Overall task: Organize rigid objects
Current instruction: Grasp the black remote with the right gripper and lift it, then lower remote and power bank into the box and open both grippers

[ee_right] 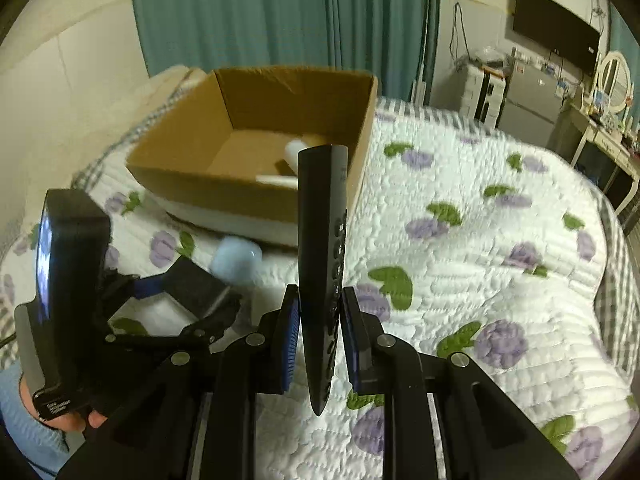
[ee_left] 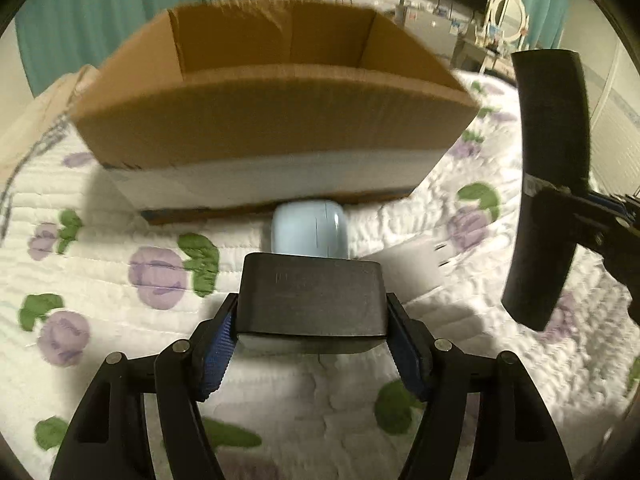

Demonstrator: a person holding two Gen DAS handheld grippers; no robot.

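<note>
**Both grippers loaded beside the cardboard box**

Left wrist view: left gripper (ee_left: 312,320) clamped wide across a dark rectangular block (ee_left: 310,300), blue pads pressing both short sides. Just beyond the block, a pale blue rounded case (ee_left: 308,232) on the floral quilt (ee_left: 100,240), touching the foot of the open cardboard box (ee_left: 260,120). A flat white item (ee_left: 416,264) beside the case, partly hidden behind the block. At the right edge, a long black remote control (ee_left: 548,184) held upright, pinched near its middle.

Right wrist view: right gripper (ee_right: 318,320) clenched tight on the remote control (ee_right: 320,260), edge-on, buttons facing right, tip reaching up in front of the box's near wall. Inside the cardboard box (ee_right: 192,148), several white objects (ee_right: 294,152), blurred. Lower left, the left gripper (ee_right: 192,300) with its dark block (ee_right: 196,284), the pale blue case (ee_right: 236,260) just past it, near the box's base. Quilt (ee_right: 480,240) spread to the right.
</note>
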